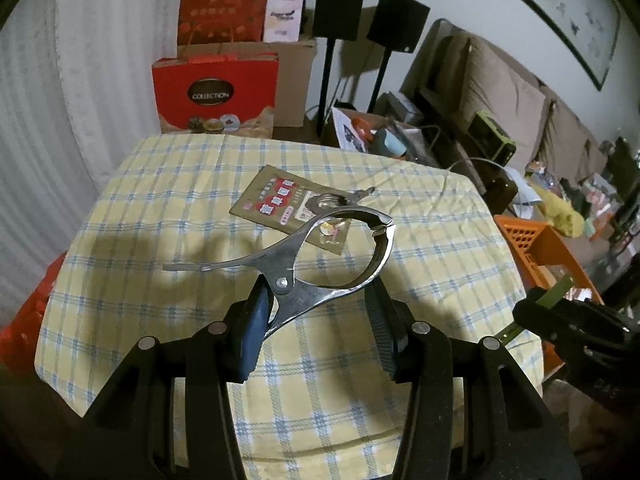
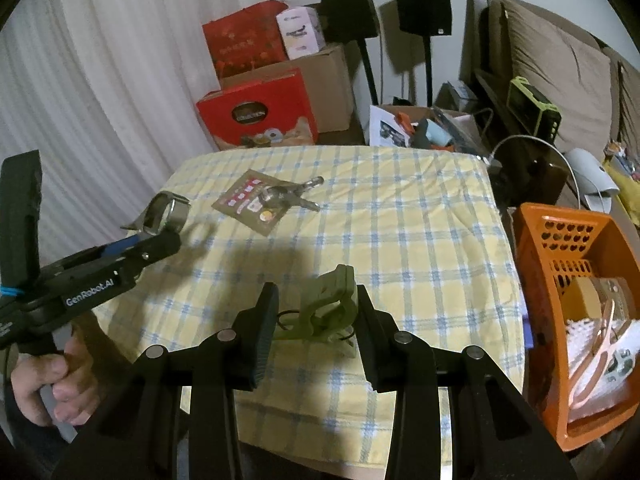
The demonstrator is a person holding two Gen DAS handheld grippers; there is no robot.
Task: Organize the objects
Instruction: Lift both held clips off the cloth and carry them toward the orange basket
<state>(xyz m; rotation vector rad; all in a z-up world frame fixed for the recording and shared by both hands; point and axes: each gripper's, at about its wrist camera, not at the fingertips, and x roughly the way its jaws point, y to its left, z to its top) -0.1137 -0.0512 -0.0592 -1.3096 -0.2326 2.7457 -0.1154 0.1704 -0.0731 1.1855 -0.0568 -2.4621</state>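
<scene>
Metal clamp (image 1: 320,268) sits in my left gripper (image 1: 316,320), raised above the checked tablecloth (image 1: 160,200); its lower handle runs down between the two pads, but I cannot tell whether both pads press on it, since the right pad looks set a little apart from the steel. From the right wrist view only the clamp's round end shows past the left gripper's (image 2: 158,236) nose, the rest hidden by the tool body. Ahead of the left tool lies a brown packet (image 1: 292,208) with a set of keys (image 1: 340,200) on top, its print too small to read. My right gripper (image 2: 316,320) has its pads closed on a green plastic clip (image 2: 328,308), held just off the cloth; the clip's far handle is partly covered by the right pad. Off to the right of that tool stands an orange basket (image 2: 536,248), cut off at the frame edge, holding a tan box, something white and knitted, and pink looped pieces I cannot identify. A bare hand (image 2: 48,380) grips the left tool's handle, low at left.
</scene>
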